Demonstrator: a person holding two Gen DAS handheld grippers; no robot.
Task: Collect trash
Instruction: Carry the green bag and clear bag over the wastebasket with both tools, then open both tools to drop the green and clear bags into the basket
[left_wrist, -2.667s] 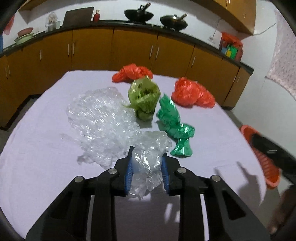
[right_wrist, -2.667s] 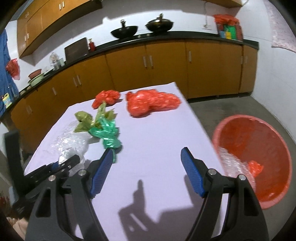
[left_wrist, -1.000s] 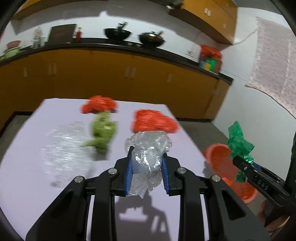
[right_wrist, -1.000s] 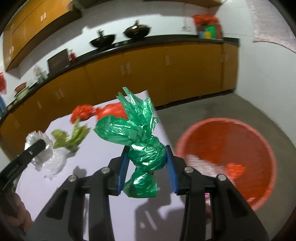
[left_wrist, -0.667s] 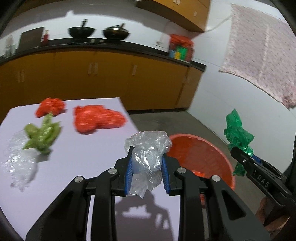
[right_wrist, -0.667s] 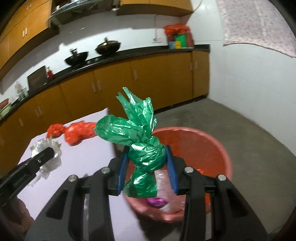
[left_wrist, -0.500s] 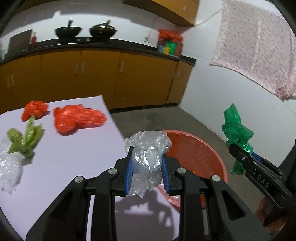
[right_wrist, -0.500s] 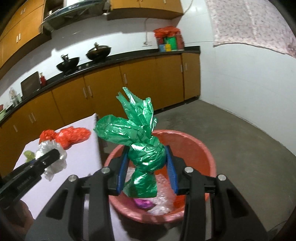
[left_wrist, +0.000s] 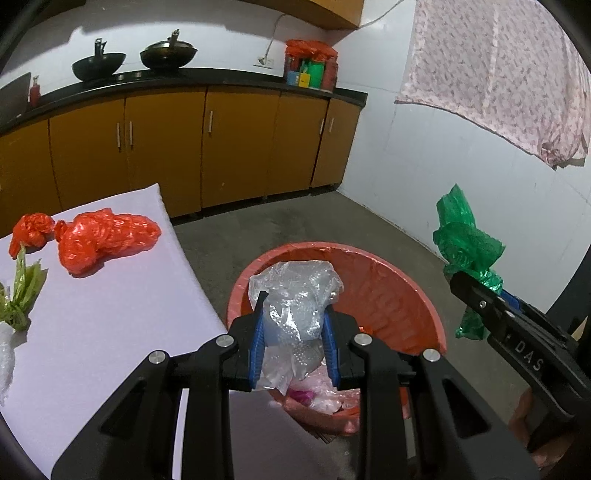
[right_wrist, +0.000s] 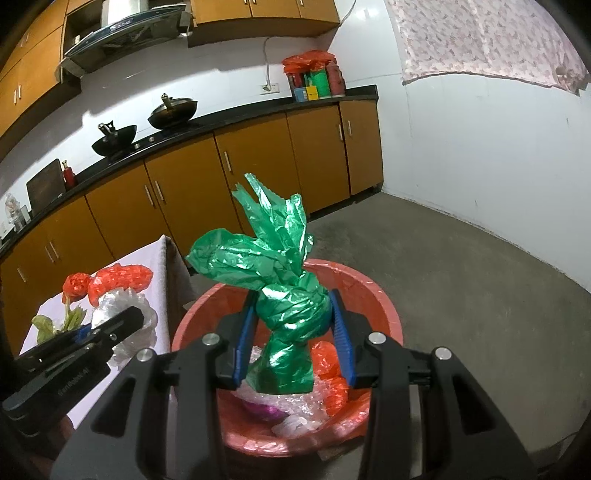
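Now, in the left wrist view, the left hand-held gripper (left_wrist: 293, 341) pinches a clear plastic bag (left_wrist: 295, 295) above the red basket (left_wrist: 388, 295); releasing squarely over the opening should land it inside. Left, the lilac tabletop (left_wrist: 110, 317) carries a red bag (left_wrist: 103, 238).

From the right wrist view, the right hand-held gripper (right_wrist: 293, 334) clamps a knotted green bag (right_wrist: 280, 280) over that basket; orange cabinets (right_wrist: 258, 162) line the far wall.

Two woks (left_wrist: 133, 62) sit on a black counter (left_wrist: 184, 79) above orange cabinets (left_wrist: 236, 144); patterned cloth (left_wrist: 491, 66) hangs right.
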